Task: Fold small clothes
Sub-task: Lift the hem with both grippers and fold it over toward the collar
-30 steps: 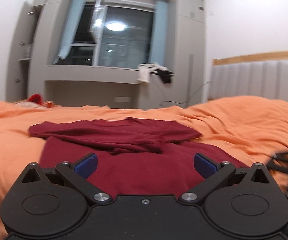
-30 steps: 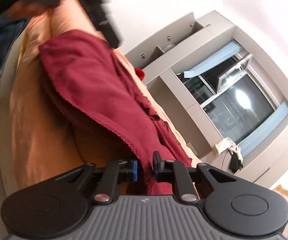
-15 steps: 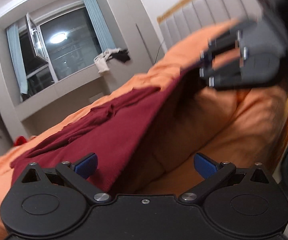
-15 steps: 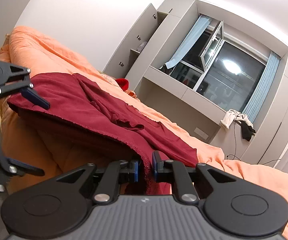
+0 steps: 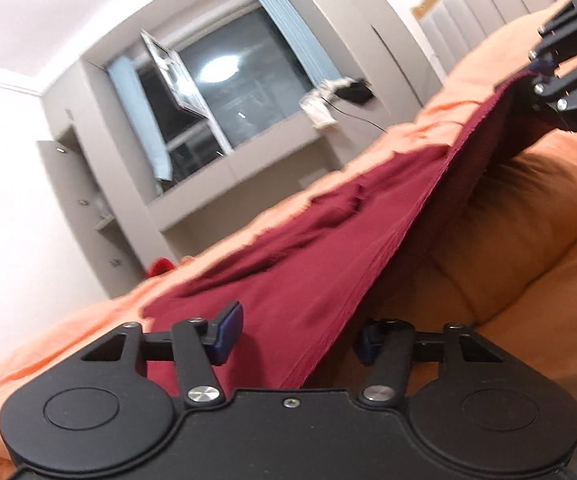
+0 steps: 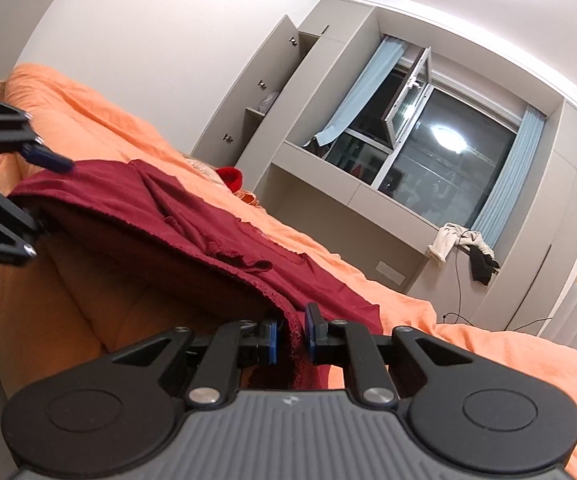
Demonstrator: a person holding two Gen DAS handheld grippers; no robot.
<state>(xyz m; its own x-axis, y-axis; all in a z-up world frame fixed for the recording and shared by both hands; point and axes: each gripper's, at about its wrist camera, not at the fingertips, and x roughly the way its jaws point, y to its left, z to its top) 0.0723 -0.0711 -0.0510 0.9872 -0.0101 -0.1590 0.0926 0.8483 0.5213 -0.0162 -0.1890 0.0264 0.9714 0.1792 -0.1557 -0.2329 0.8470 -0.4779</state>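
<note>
A dark red garment (image 5: 308, 264) lies on the orange bed cover (image 5: 528, 220), its near hem lifted off the bed. My right gripper (image 6: 290, 338) is shut on one corner of the hem (image 6: 294, 332); it also shows in the left wrist view (image 5: 540, 76) at the far right. My left gripper (image 5: 296, 334) is partly closed, its jaws straddling the other corner of the hem with a gap still showing. In the right wrist view the left gripper (image 6: 38, 196) has one blue finger (image 6: 46, 158) above the cloth. The garment's far part (image 6: 192, 204) rests rumpled on the bed.
A grey built-in cabinet and window (image 6: 428, 160) stand behind the bed, with cloths on the sill (image 6: 460, 244). A padded headboard (image 5: 488, 16) is at the right. A small red item (image 6: 230, 176) lies at the bed's far edge.
The left gripper swung over to the lifted hem and its jaws narrowed around the corner. The right gripper kept its hold and raised the hem, stretching the edge between the two grippers.
</note>
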